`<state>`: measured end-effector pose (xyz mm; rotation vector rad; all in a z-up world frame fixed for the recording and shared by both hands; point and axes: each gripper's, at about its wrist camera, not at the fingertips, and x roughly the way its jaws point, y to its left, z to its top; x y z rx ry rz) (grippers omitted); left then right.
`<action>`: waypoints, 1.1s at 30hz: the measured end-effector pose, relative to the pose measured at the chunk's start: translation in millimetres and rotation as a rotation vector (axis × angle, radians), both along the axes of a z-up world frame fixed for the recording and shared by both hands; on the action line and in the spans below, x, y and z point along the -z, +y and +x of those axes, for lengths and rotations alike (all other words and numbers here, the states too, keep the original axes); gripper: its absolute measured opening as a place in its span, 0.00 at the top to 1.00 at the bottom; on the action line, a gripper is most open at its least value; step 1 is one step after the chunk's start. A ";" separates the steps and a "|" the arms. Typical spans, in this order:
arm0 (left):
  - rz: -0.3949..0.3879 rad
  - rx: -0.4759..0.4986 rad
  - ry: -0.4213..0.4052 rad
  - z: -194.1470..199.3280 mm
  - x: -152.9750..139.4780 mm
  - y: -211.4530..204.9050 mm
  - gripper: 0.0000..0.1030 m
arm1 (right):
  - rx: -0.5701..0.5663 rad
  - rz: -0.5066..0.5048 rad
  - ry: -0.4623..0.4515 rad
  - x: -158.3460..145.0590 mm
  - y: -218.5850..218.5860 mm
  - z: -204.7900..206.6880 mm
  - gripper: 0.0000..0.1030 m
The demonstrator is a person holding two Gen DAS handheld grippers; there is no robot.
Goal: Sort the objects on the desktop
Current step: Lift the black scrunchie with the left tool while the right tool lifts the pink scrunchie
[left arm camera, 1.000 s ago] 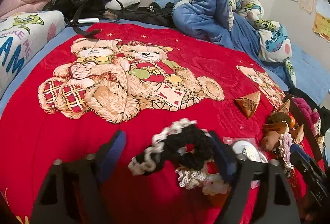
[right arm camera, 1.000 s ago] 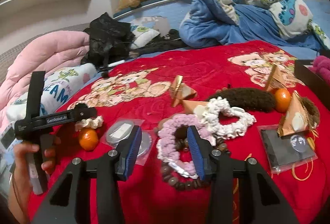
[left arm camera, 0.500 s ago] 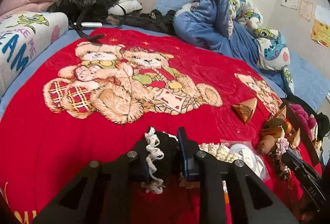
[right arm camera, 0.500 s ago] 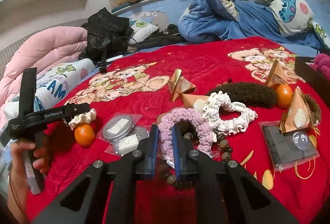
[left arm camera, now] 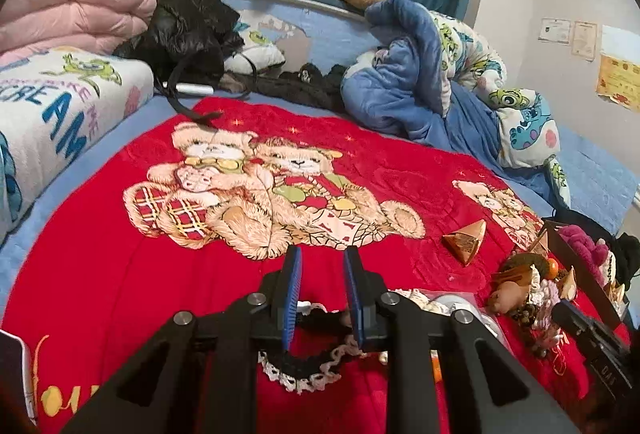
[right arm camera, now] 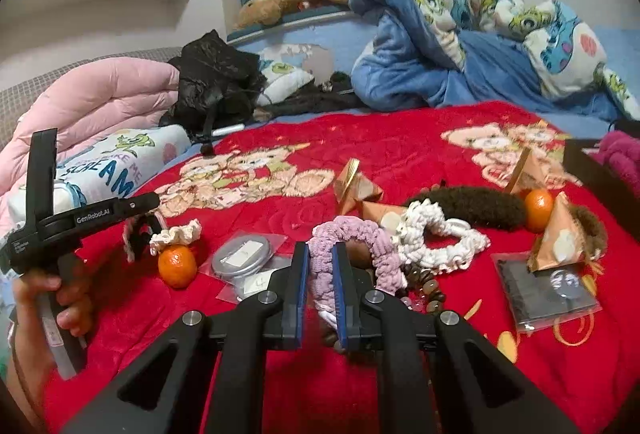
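Observation:
My left gripper (left arm camera: 320,294) is shut on a black scrunchie with white lace trim (left arm camera: 304,364), which hangs from the jaws above the red teddy-bear blanket (left arm camera: 120,274). My right gripper (right arm camera: 320,284) is shut on a pink knitted scrunchie (right arm camera: 352,238) that rests on a bead bracelet (right arm camera: 424,286). The left gripper also shows in the right wrist view (right arm camera: 138,234), held up at the left.
On the blanket lie a white scrunchie (right arm camera: 440,234), a brown furry scrunchie (right arm camera: 472,204), two oranges (right arm camera: 177,266) (right arm camera: 538,204), gold pyramid packets (right arm camera: 352,186), bagged tins (right arm camera: 242,256) and a bagged dark card (right arm camera: 544,286). A dark box (right arm camera: 600,174) stands right.
Both grippers closed from wide open, left on the black lace scrunchie and right on the pink one. The left gripper lifted its scrunchie off the blanket.

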<state>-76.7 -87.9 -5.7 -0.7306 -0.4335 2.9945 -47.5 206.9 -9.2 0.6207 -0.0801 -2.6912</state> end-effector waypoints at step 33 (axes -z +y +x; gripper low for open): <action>-0.086 0.063 -0.166 38.4 9.1 25.5 0.78 | 0.021 -0.059 0.013 -2.8 13.9 14.8 0.88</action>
